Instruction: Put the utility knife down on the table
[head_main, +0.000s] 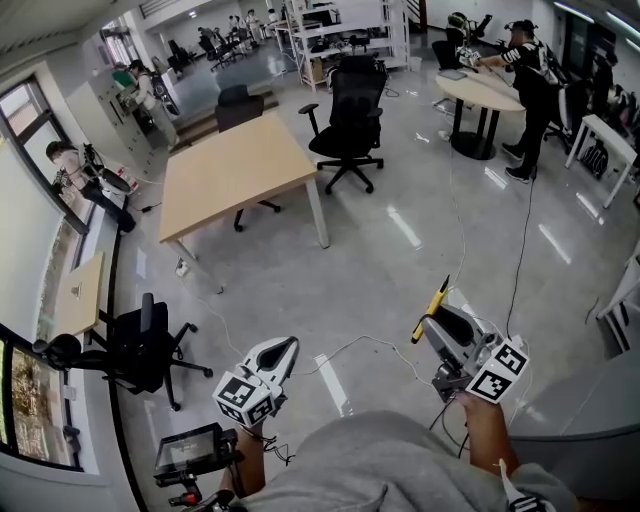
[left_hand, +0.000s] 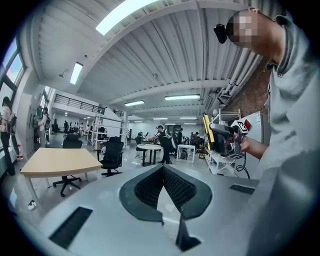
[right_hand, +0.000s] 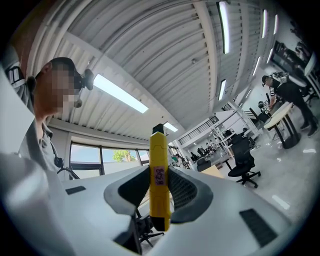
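A yellow utility knife (right_hand: 159, 180) stands upright between the pads of my right gripper (right_hand: 160, 192), which is shut on it. In the head view the knife (head_main: 431, 309) sticks up and forward out of the right gripper (head_main: 440, 325), held at lower right above the floor. My left gripper (head_main: 285, 347) is at lower centre-left, its jaws closed together with nothing between them; its own view shows the left gripper (left_hand: 163, 167) tips meeting. The wooden table (head_main: 235, 170) stands far ahead, well away from both grippers. The knife (left_hand: 206, 133) also shows at the right of the left gripper view.
A black office chair (head_main: 350, 115) stands behind the table and another (head_main: 140, 345) at my left. A round white table (head_main: 480, 90) with a person (head_main: 528, 95) is at the far right. Cables (head_main: 360, 345) trail over the glossy floor. A small side desk (head_main: 80, 295) lines the left window.
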